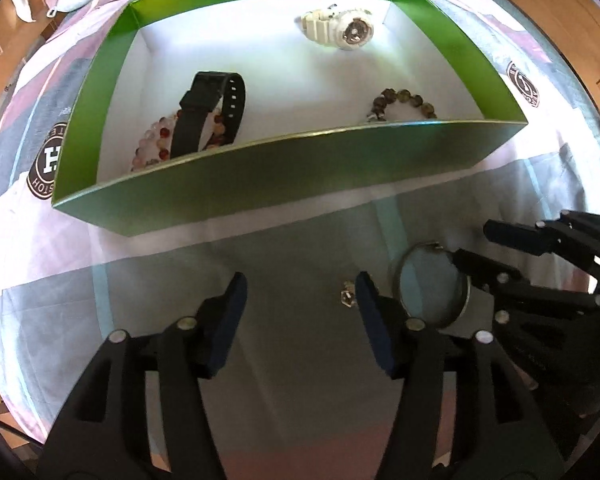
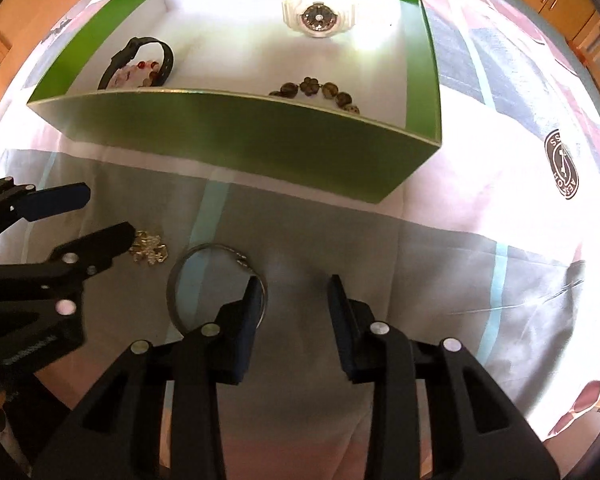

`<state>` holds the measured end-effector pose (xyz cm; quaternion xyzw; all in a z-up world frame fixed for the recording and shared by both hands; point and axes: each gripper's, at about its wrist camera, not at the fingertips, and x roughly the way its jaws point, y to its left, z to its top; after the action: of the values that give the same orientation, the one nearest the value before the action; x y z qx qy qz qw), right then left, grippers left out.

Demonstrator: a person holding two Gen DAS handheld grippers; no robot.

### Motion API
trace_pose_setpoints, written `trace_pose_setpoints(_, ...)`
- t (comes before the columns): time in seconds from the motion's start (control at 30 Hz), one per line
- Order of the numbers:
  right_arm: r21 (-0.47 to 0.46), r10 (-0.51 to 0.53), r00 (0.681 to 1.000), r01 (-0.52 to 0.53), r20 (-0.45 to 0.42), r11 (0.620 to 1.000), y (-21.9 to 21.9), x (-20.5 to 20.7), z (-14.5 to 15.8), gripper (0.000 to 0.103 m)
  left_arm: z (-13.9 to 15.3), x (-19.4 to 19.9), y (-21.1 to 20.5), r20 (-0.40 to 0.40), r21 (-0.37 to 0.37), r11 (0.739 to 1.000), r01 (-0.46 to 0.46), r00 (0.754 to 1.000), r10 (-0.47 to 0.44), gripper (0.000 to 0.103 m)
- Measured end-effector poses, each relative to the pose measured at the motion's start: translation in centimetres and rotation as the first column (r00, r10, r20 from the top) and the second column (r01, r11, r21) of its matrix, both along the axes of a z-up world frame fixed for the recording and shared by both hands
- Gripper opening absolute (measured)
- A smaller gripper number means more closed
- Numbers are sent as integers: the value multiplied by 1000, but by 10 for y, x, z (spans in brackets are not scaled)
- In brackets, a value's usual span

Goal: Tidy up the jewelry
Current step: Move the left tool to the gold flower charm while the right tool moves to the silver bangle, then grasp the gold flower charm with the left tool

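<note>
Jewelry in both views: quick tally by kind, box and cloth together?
Watches: 2, the white watch and the black watch, both in the green box.
Bead bracelets: 2, pink-red and brown, both in the box.
Bangles: 1, metal bangle on the cloth.
Small gold pieces: 1, gold trinket on the cloth.
Total: 6

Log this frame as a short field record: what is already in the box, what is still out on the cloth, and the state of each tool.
container: green cardboard box with white inside, on the patterned cloth
in box: white wristwatch; black strap watch lying over a pink and red bead bracelet; brown bead bracelet
still on cloth: thin silver bangle; small gold trinket
left tool: open, beside the trinket
right tool: open, one finger at the bangle's rim
</note>
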<state>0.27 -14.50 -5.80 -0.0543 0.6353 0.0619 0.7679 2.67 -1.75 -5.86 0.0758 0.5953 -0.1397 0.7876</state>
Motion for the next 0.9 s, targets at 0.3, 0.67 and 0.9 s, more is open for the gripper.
trace_pose_setpoints(0.3,-4,31,999,-31,-17,1000,16,0,-7,35,2,5,8,-20,-75,997,-21,1000,19,58)
trace_pose_setpoints(0.67,-4,35,999,-35,-14,999,23,-1,-9,35,-14,-7,-13,-57,-39,999,32,998,-34,26)
trace_pose_setpoints(0.9,30,66,998,-66,-17,997,14,-7,-6,10,-14,2,6,-78,-42,998,-44,996,40,14)
